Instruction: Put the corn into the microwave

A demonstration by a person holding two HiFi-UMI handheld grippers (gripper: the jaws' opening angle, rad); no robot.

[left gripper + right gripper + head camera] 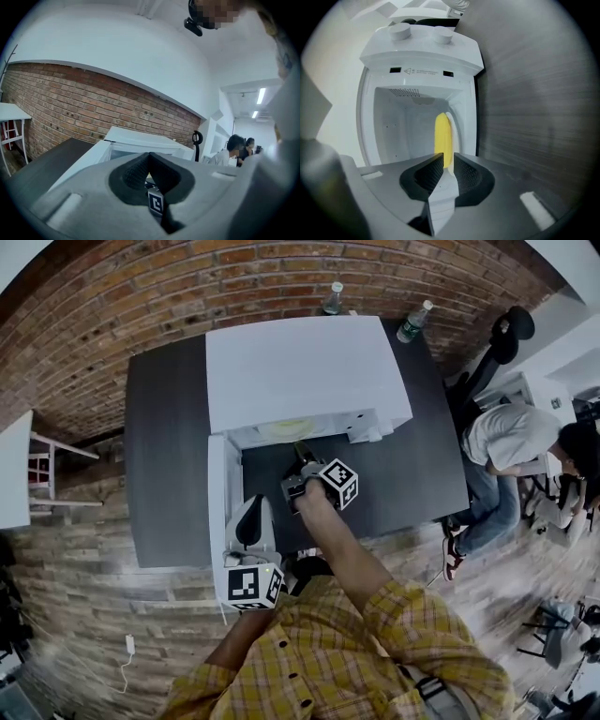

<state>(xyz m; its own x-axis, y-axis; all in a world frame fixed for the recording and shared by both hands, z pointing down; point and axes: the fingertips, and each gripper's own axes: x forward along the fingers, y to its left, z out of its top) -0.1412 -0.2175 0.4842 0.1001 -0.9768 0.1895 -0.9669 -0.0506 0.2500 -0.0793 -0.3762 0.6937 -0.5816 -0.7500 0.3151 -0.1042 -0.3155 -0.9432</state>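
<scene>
The white microwave point(300, 371) stands on a dark table point(164, 465) with its door point(223, 493) swung open to the left. The yellow corn point(443, 136) lies inside the cavity on the turntable, and in the head view it shows as a pale yellow patch point(286, 427). My right gripper point(299, 456) hovers just in front of the opening. Its jaws point(447, 157) stand slightly apart, open, with the corn beyond their tips and nothing pressed between them. My left gripper point(251, 512) stays low beside the open door. In its own view the left gripper point(150, 157) is shut, tips meeting on nothing.
Two bottles point(333, 298) point(414, 322) stand at the table's far edge by the brick wall. A person point(511, 437) sits to the right near a black chair point(506, 334). A white side table point(14, 470) stands at the left. Dark tabletop point(534, 93) lies beside the microwave.
</scene>
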